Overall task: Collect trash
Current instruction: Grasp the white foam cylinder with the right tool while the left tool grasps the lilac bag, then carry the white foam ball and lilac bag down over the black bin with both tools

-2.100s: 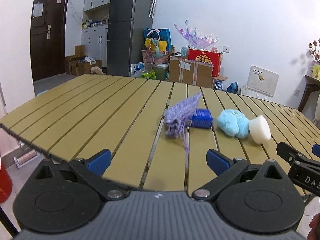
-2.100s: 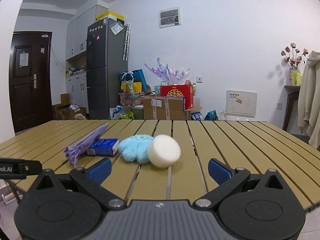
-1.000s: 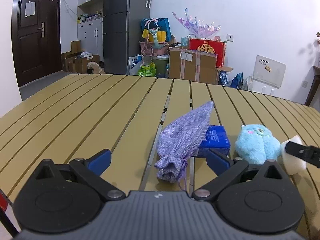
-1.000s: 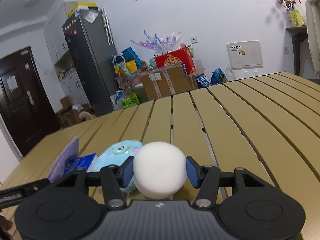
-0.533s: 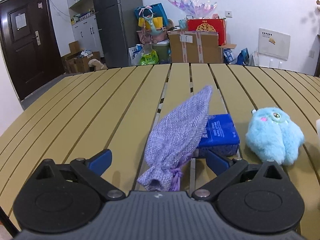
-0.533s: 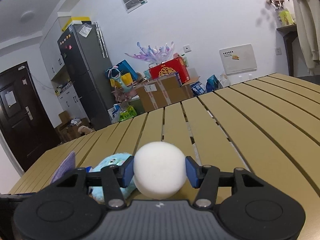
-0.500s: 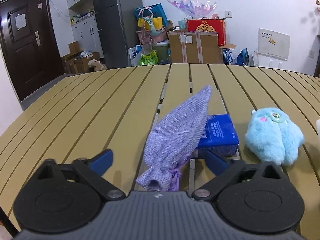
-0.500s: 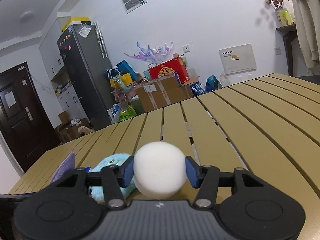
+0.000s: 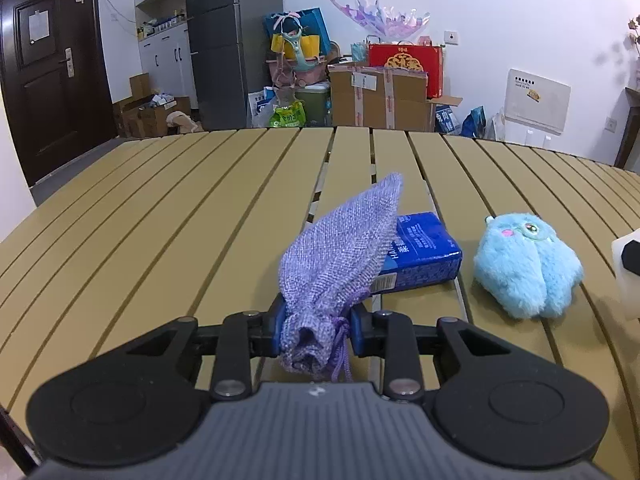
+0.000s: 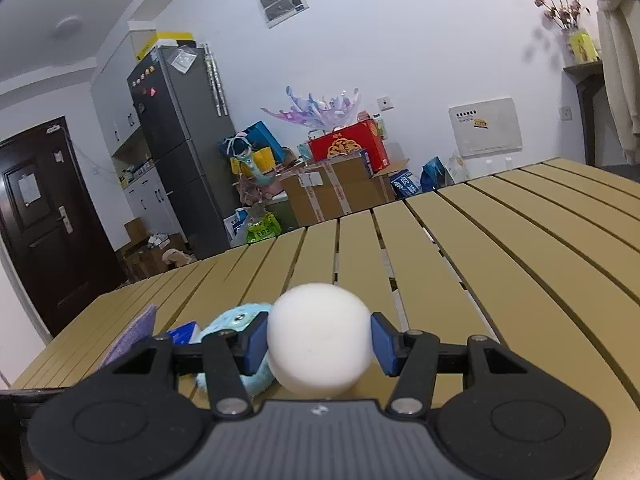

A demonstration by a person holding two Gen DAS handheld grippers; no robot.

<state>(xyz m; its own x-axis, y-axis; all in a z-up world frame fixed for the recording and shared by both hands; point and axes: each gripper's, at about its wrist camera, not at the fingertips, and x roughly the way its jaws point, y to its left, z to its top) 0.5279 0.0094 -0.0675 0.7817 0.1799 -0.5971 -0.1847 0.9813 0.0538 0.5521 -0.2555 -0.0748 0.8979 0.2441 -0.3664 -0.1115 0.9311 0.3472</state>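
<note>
the left gripper (image 9: 316, 330) has just been closing and its blue pads (image 9: 277, 328) now pinch the gathered neck of a purple mesh drawstring pouch (image 9: 340, 256), with the cord ends hanging just below the grip. the pouch slants up and away from the gripper over the slatted tan surface (image 9: 160, 216), and its far side leans on a blue tissue pack (image 9: 424, 254) that lies flat on the slats. just right of the pack, apart from it, sits a fluffy light blue plush toy (image 9: 526, 270). at the right edge of the left wrist view a sliver of white shows with a dark part in front of it; too little is visible to say more there.

the right gripper (image 10: 318, 342) is partly closed, its two blue pads (image 10: 256, 342) pressing on either side of a white foam cylinder (image 10: 320, 338), round face toward the camera. whether the cylinder rests on the surface or is raised off it cannot be told. behind and to the left of it in the right wrist view, the plush toy peeks past the left finger, with a corner of the tissue pack and an edge of the pouch further left.

beyond the surface stand a dark fridge (image 9: 232, 40), stacked cardboard boxes (image 9: 380, 96), a red gift box (image 9: 404, 62) and a dark door (image 9: 52, 68)
</note>
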